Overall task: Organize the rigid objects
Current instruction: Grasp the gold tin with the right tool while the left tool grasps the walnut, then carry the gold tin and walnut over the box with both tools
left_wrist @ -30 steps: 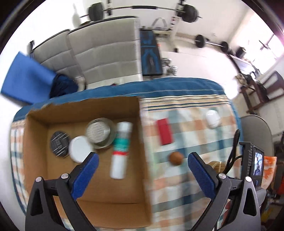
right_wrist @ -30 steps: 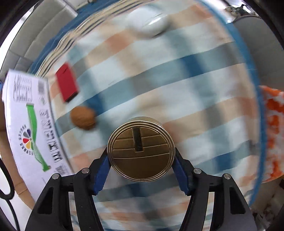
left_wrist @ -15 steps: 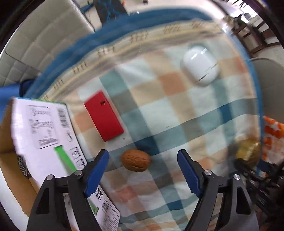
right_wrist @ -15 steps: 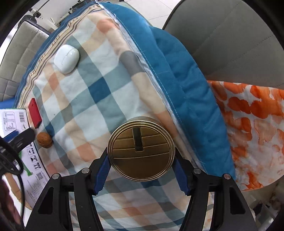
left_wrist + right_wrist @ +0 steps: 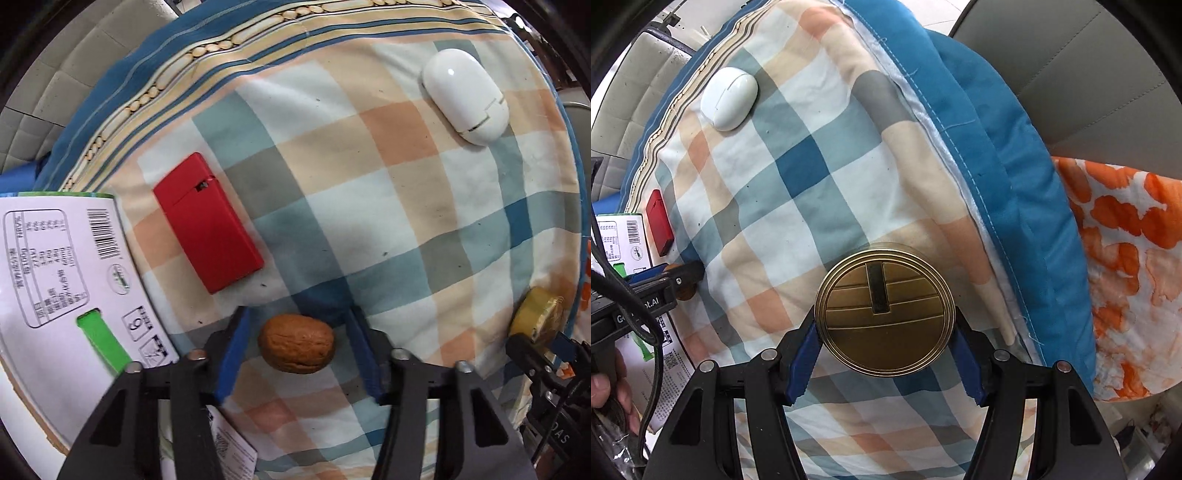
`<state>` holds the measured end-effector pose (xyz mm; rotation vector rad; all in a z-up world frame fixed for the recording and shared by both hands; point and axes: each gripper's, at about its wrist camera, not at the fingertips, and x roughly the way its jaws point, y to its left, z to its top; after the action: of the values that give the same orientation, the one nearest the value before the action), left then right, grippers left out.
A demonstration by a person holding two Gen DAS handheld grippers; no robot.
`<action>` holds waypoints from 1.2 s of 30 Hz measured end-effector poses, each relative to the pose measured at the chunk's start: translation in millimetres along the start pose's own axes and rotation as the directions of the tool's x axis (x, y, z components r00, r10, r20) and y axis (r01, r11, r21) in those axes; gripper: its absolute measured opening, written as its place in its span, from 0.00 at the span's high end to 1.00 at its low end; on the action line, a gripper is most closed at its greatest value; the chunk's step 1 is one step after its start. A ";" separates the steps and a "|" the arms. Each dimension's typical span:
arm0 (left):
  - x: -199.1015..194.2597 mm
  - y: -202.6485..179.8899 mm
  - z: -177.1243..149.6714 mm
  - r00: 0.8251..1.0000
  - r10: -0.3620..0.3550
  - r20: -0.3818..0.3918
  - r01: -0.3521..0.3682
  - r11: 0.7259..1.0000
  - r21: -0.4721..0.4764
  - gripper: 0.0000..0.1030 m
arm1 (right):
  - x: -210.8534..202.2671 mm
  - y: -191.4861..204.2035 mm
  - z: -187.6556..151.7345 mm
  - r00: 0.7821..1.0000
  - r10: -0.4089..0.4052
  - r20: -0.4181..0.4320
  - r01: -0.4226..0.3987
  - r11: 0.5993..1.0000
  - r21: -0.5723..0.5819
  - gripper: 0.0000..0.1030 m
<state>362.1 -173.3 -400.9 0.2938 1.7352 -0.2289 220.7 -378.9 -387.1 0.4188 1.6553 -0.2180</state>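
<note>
A brown walnut [image 5: 296, 349] lies on the checked cloth between the blue pads of my left gripper [image 5: 297, 347], which is open around it with gaps on both sides. My right gripper [image 5: 884, 350] is shut on a round gold tin [image 5: 884, 313], held above the cloth; the tin also shows at the right edge of the left wrist view [image 5: 537, 319]. A red flat box [image 5: 208, 222] lies left of centre and a white oval case [image 5: 465, 96] at the far right. The left gripper shows in the right wrist view [image 5: 679, 277].
The white printed flap of a cardboard box [image 5: 55, 273] lies at the left, close to my left gripper. The cloth's blue border [image 5: 990, 155] falls off at the right, beside a grey chair [image 5: 1089, 74] and orange-patterned fabric [image 5: 1126, 240].
My left gripper has swung from over the cardboard box down to the walnut and narrowed around it. My right gripper has lifted and drawn back with the gold tin.
</note>
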 end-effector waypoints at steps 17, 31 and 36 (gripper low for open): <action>-42.6 -9.2 -24.7 0.990 -0.096 0.104 0.097 0.995 -0.008 0.64 | -6.7 17.3 19.3 1.000 0.006 -0.011 -0.006 1.000 -0.026 0.35; -165.5 62.9 -73.4 0.911 -0.198 0.361 0.230 0.972 -0.049 0.64 | -84.1 95.5 -12.2 0.992 0.087 0.088 -0.073 0.985 -0.156 0.35; -198.2 129.7 -107.3 0.872 -0.183 0.454 0.261 0.959 -0.114 0.64 | -123.2 153.1 -32.8 0.980 0.153 0.128 -0.119 0.964 -0.238 0.35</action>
<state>337.3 -30.3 -185.0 -0.0875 1.3220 -0.2867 261.2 -244.2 -245.9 0.3315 1.4818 0.0454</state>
